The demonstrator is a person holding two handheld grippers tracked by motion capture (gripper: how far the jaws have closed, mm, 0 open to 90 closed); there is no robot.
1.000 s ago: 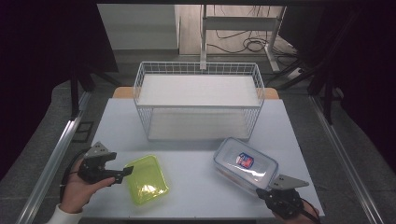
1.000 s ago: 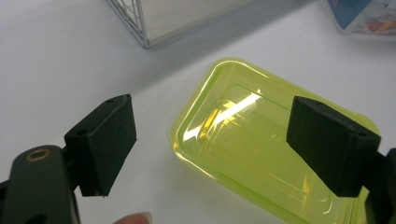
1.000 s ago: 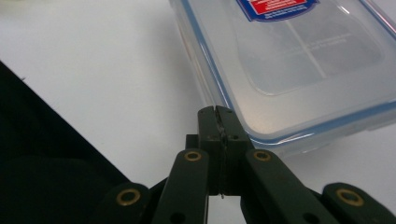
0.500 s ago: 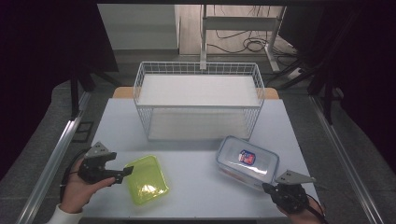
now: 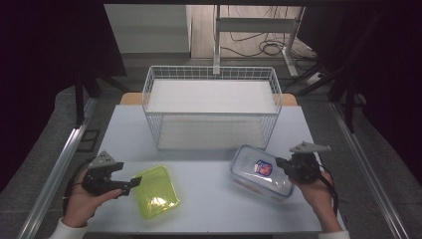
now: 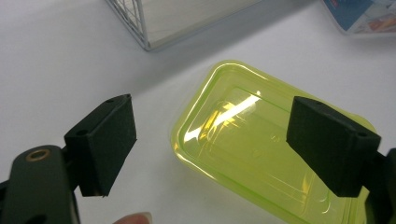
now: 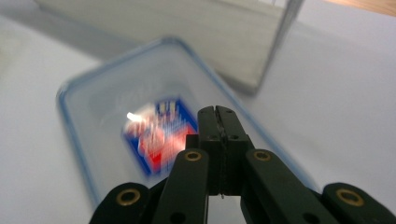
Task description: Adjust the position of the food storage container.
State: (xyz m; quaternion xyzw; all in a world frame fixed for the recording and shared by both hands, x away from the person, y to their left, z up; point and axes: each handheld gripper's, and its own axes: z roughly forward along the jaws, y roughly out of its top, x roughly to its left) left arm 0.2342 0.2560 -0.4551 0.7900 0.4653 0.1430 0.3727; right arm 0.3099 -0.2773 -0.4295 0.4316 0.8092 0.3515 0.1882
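At the centre of the high view we see a white wire basket (image 5: 211, 107) standing on a pale table (image 5: 209, 209), its far side toward the top of the frame. In the lower left of that view, a person's left hand (image 5: 82, 204) holds the left gripper (image 5: 130, 183), whose tips sit right at the left edge of a yellow-green plastic lid (image 5: 155, 191) lying flat on the table. The left gripper view shows us the jaws spread wide and released, one black pad (image 6: 105, 140) at the left of the frame and the other at the right, with the translucent lid (image 6: 252, 154) between and below them; a corner of the basket (image 6: 149, 23) appears at the top.

In the lower right of the high view, the person's right hand (image 5: 318, 191) holds the right gripper (image 5: 279, 163) at the right-hand edge of a clear, blue-rimmed container (image 5: 261, 172) bearing a red and blue label, which lies on the table just in front of the basket's right corner. In the right gripper view we see the right gripper (image 7: 215, 112) clenched, its two jaws pressed together with nothing between them, above the blurred container (image 7: 140, 130). The two containers lie well apart.
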